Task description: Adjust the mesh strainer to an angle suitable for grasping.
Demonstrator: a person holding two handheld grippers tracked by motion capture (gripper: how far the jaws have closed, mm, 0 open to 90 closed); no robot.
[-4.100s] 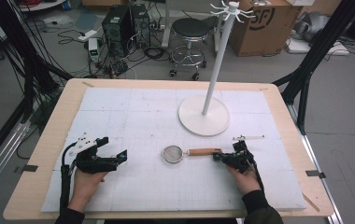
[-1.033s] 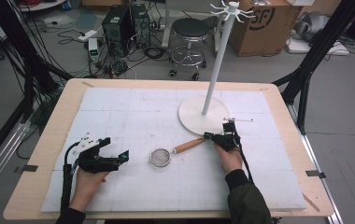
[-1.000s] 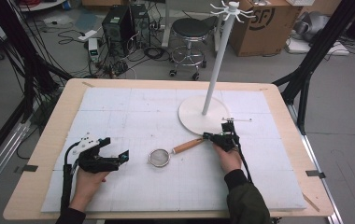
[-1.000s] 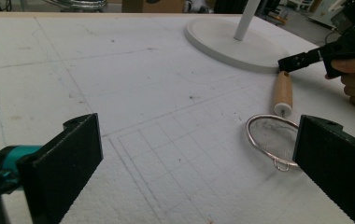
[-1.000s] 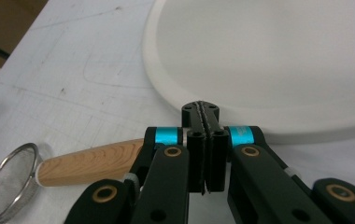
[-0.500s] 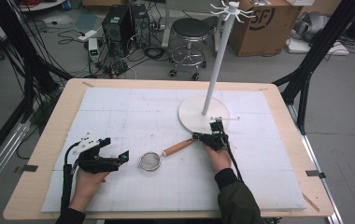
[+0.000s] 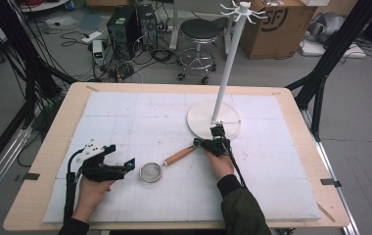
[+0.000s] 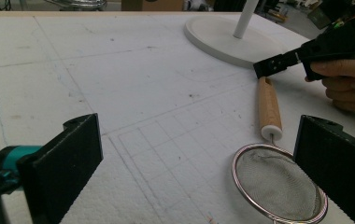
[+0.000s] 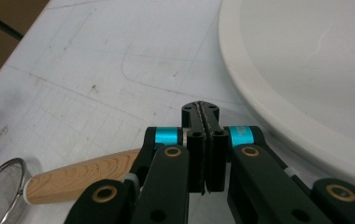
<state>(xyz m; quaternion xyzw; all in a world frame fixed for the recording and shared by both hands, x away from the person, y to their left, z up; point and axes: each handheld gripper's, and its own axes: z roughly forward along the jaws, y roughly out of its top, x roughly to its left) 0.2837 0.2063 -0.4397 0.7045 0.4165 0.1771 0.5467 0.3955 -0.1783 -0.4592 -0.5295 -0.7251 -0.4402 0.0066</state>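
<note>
Stage: early | we hold right gripper (image 7: pixel 197 143) pressed together at strainer (image 7: pixel 151 173) handle end | left gripper (image 7: pixel 129 163) spread beside mesh | hanging on stand (image 7: pixel 213 119) remains

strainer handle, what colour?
Light wood with a white collar; the strainer handle shows best in the left gripper view.

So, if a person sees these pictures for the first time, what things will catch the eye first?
Probably the tall white stand on its round base, rising from the far right part of the table. Next, the small mesh strainer with a wooden handle, lying near the middle of the white mat. The right gripper sits shut at the handle's end, and the left gripper waits open just left of the strainer.
</note>
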